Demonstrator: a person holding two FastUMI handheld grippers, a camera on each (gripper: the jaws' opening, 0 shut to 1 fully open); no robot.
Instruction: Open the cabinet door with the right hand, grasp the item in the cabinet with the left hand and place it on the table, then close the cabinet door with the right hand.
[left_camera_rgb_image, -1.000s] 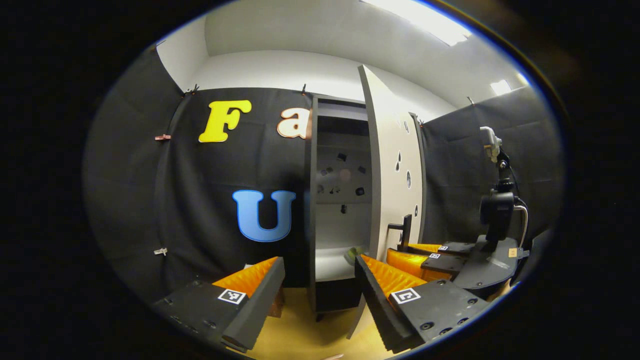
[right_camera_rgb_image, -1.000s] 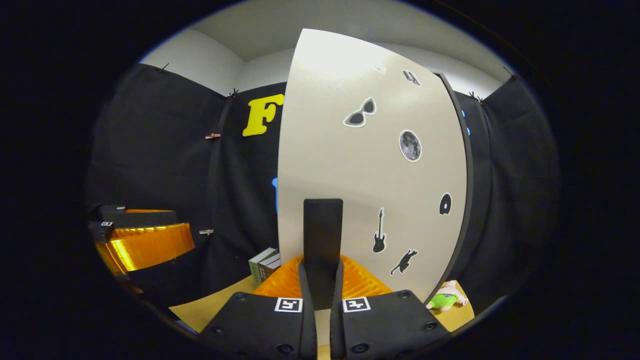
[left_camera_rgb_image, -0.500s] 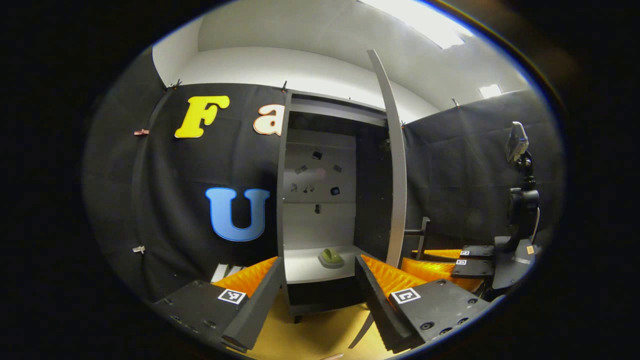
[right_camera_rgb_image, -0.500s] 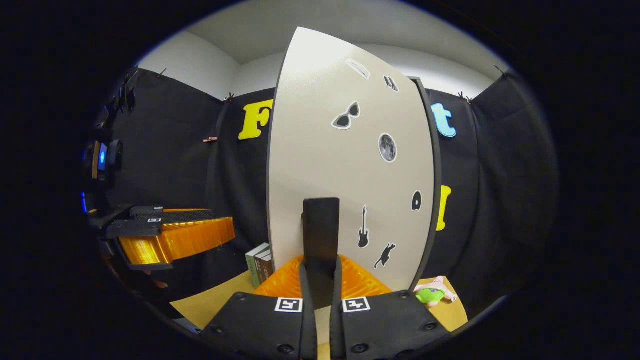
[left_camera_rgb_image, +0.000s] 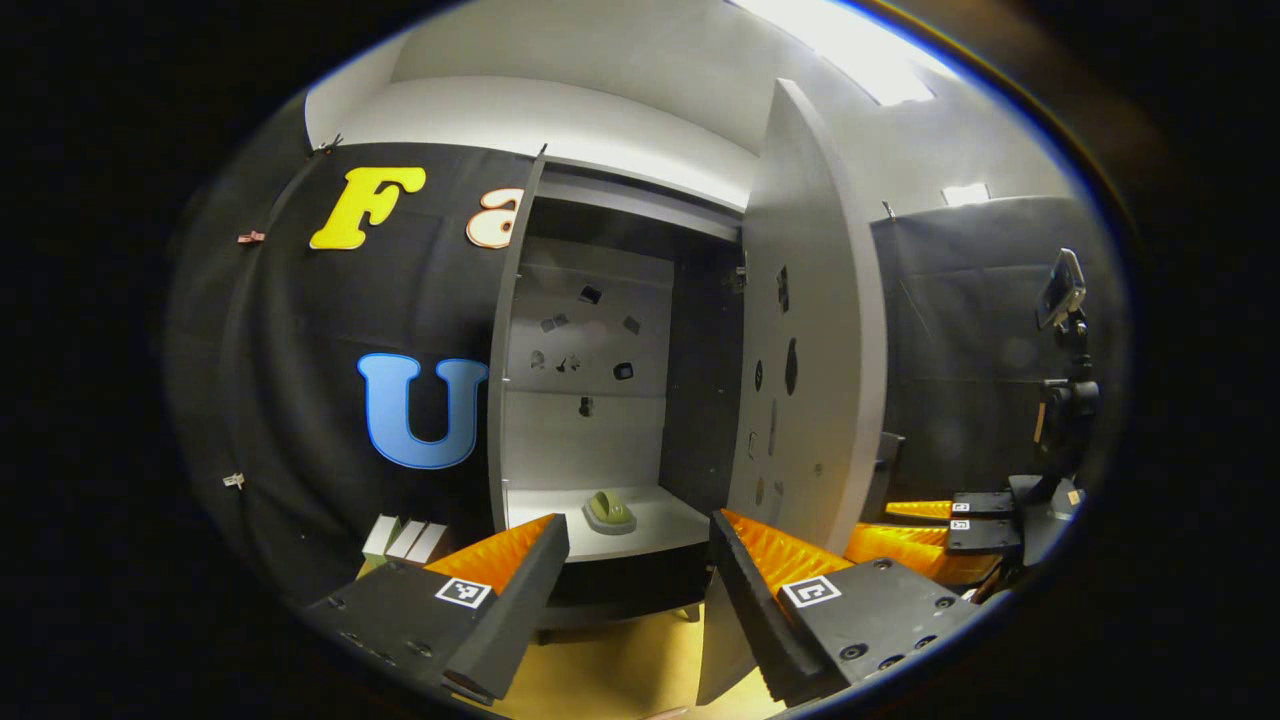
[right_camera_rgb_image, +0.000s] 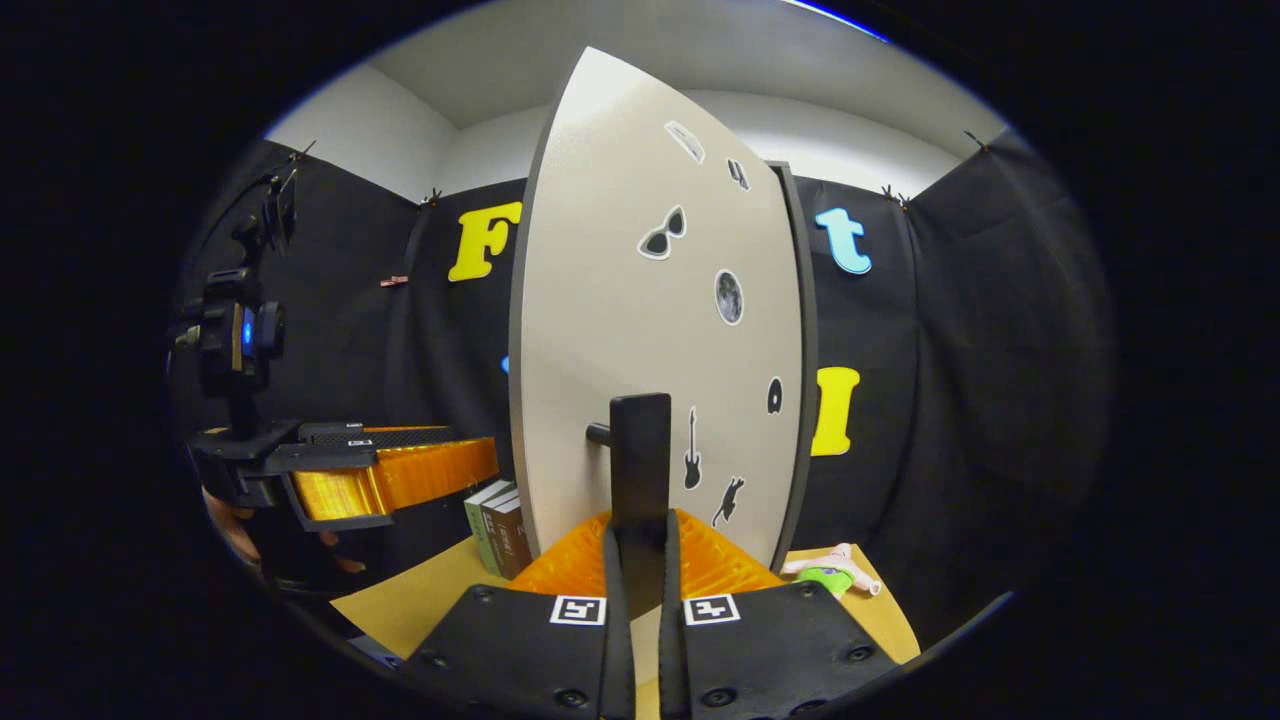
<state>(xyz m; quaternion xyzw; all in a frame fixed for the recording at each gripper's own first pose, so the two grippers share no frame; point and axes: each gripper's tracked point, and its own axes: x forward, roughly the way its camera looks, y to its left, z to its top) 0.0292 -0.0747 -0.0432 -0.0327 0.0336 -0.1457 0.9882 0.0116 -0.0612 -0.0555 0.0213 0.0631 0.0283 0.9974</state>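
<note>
Cabinet-door stage, nearly complete. Your right tongs (right_camera_rgb_image: 640, 560) are pressed together on the door handle (right_camera_rgb_image: 640, 450), a dark upright bar that stands off the outer face of the cabinet door (right_camera_rgb_image: 640, 330); both fingers bear on it. In the left gripper view the door (left_camera_rgb_image: 810, 330) stands swung well out from the cabinet (left_camera_rgb_image: 520, 350), so the interior is open to you, and the right tongs (left_camera_rgb_image: 935, 512) show low beside the door's far edge. The first step, opening with the right hand, is thus judged done or all but done.

The item (left_camera_rgb_image: 609, 509), a small green object whose kind cannot be told, lies on the cabinet's lower shelf (left_camera_rgb_image: 660, 525), near the shelf's front edge and roughly midway between its side walls. Nothing touches it. Your left tongs (left_camera_rgb_image: 635, 560) are spread wide and hold nothing; they hover in front of the shelf, with the item seen between the fingers but well beyond them.

Remaining, by this reading: reach in with the left tongs, pinch the item, carry it out to the tabletop (left_camera_rgb_image: 620, 670), release it there, then swing the door shut with the right tongs. Books (left_camera_rgb_image: 405, 540) stand on the tabletop beside the cabinet's left wall, and a soft toy (right_camera_rgb_image: 830, 575) lies past the door's hinge side.
</note>
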